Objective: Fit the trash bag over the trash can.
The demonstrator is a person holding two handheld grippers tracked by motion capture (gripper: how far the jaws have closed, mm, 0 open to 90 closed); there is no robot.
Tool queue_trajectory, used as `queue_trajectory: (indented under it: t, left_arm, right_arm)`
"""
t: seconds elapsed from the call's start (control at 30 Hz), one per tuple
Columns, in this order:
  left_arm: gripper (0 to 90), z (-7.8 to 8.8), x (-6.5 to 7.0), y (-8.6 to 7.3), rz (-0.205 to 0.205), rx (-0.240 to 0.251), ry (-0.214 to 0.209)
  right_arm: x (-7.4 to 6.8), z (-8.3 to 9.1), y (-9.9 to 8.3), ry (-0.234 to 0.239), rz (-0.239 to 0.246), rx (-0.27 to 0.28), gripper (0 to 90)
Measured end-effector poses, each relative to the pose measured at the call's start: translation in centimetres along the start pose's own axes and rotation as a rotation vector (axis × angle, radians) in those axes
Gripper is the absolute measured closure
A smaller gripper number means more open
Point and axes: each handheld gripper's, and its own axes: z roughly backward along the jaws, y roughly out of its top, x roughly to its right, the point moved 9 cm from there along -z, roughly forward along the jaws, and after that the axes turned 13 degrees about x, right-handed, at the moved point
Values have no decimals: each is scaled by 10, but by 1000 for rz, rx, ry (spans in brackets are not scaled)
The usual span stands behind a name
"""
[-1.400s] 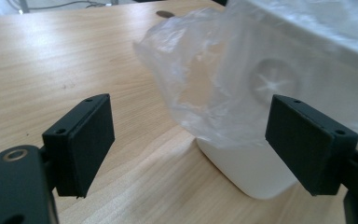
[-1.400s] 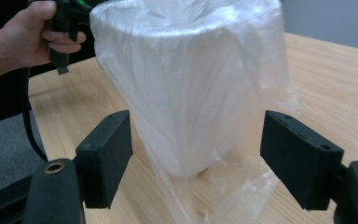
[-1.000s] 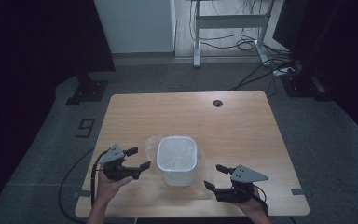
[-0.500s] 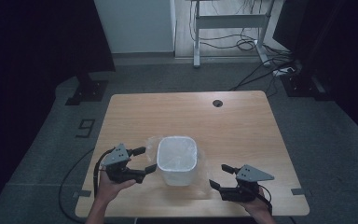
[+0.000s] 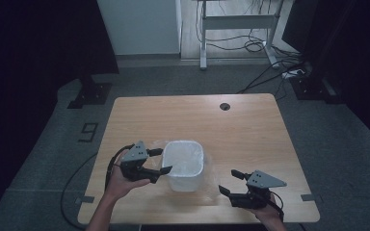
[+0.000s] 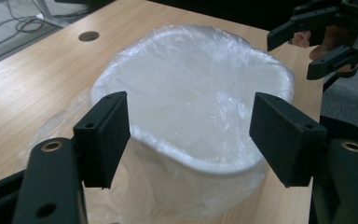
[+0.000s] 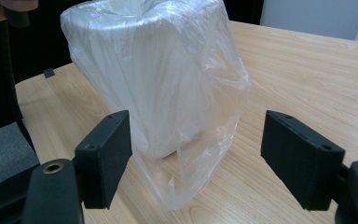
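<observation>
One wooden table [image 5: 250, 125], bearing near its front edge a small white bin [image 5: 185, 163] lined with a clear plastic bag [image 7: 214, 93]. Left gripper [image 5: 160, 160] at the bin's left rim, jaws just been closing yet wide, nothing pinched. Right gripper [image 5: 230, 182] apart, near the front right corner, gaping, empty. Likely risk: light bin tipping or sliding if nudged, thin film slipping free.
</observation>
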Motion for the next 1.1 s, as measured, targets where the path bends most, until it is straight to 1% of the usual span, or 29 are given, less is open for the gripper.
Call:
queue_trajectory:
  t: [0.07, 0.33, 0.5, 0.73, 0.93, 1.1]
  left_arm:
    - [299, -4, -1, 0, -6, -20, -4]
    - [311, -15, -4, -2, -16, -73, -24]
    - [332, -18, -7, -2, -8, -82, -31]
    - [346, -21, -8, -2, -16, -101, -39]
    - [352, -25, -8, -2, -41, -151, -36]
    - [352, -29, -6, -3, -54, -193, -43]
  right_arm:
    - [0, 0, 0, -2, -3, 4, 246]
    - [2, 0, -1, -6, -5, 1, 246]
    - [2, 0, -1, -7, 0, 0, 246]
    - [3, 0, -3, -9, 2, -8, 246]
    - [3, 0, -2, -8, 2, -5, 246]
    - [4, 0, -3, -11, 1, -7, 246]
